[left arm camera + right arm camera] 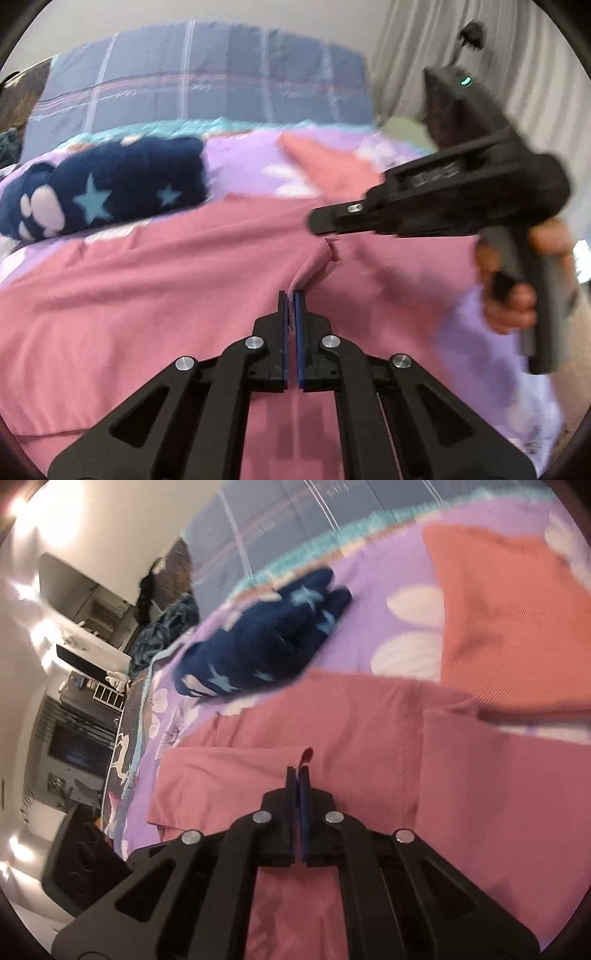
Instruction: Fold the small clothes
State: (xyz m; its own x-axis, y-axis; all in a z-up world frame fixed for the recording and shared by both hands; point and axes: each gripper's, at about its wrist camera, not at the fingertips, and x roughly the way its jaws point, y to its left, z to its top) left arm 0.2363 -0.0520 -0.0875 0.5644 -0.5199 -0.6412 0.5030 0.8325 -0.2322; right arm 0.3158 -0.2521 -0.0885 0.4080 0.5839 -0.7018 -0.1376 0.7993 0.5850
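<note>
A bed with a lilac flowered sheet (369, 587) and a grey-blue checked quilt (207, 77) fills the room. Pale curtains (517, 55) hang to its right. Beyond its other side stand a white wall (122, 528) and shelves (85, 635) (blurred), with bright glare spots.

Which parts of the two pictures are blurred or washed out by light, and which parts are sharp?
Left wrist view: the right gripper and hand are smeared by motion blur, while the left gripper, shut on the pink garment, is sharp. Right wrist view: glare whitens the room at the left edge, the navy star garment is blurred, and fisheye bending curves the bed.
</note>
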